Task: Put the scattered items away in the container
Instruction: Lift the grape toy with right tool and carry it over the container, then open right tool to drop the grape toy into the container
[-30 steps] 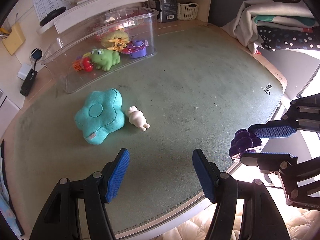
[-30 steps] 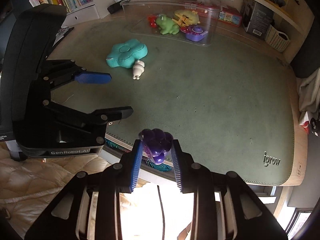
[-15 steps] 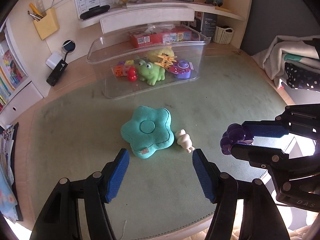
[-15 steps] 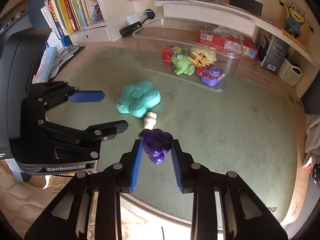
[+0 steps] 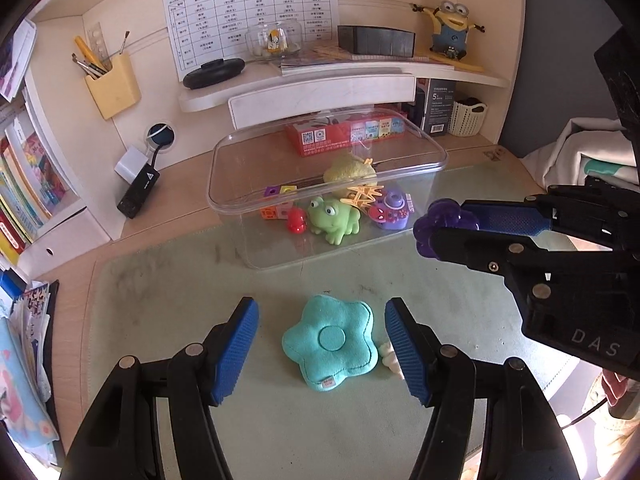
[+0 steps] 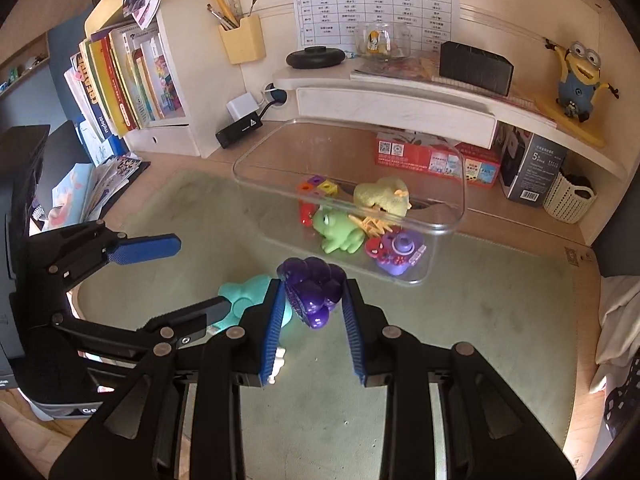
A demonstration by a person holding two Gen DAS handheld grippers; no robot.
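My right gripper (image 6: pixel 313 306) is shut on a purple toy grape bunch (image 6: pixel 314 290), held in the air just short of the clear plastic container (image 6: pixel 460 216). From the left wrist view the grape bunch (image 5: pixel 442 218) hangs to the right of the container (image 5: pixel 224 176). My left gripper (image 5: pixel 320 340) is open above a teal flower cushion (image 5: pixel 330 342) on the green mat. A small white figure (image 5: pixel 390 354) lies beside the cushion, partly hidden by the right finger. Inside the container lie a green frog (image 5: pixel 334 220), a purple toy (image 5: pixel 390 210) and other toys.
Behind the container stand a red box (image 5: pixel 344 134), a dark box (image 5: pixel 438 106) and a small basket (image 5: pixel 468 118), under a shelf with a yellow figurine (image 5: pixel 450 28). Books (image 6: pixel 128 80) fill the left side. A charger (image 5: pixel 138 190) lies left of the container. Folded cloth (image 5: pixel 588 160) sits right.
Both grippers rose and moved in over the mat toward the container. The flower cushion now lies between the left fingers' line of sight. The grape bunch stayed clamped in the right gripper.
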